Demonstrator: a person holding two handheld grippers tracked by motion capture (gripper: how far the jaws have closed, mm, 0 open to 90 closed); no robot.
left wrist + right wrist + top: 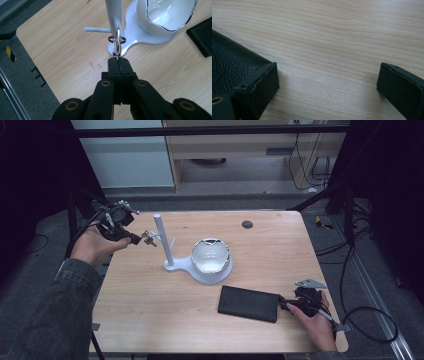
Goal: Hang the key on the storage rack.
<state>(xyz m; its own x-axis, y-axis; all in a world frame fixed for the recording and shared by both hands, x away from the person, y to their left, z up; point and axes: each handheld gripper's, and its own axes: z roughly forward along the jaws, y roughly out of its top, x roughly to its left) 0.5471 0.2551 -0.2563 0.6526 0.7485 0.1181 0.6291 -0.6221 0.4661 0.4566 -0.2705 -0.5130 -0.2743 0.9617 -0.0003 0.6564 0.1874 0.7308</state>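
Note:
My left gripper point(136, 239) point(119, 61) is shut on a metal key point(117, 48) at the table's left. The key's ring point(117, 39) sits at a slanted peg point(118, 24) of the white stand's post point(163, 240); I cannot tell whether it is hooked on. A glossy white bowl point(212, 256) point(165, 15) rests on the stand's base point(147, 40). A black leather wallet point(248, 303) point(229, 67) lies flat at the front right. My right gripper point(286, 304) point(327, 75) stands open at the wallet's right end, with bare wood between its jaws and the wallet beside one fingertip point(259, 82).
The wooden table point(150, 320) has a dark round cable hole point(247, 224) at the back. A second thin peg point(97, 29) sticks out sideways from the post. Cables trail on the floor right of the table.

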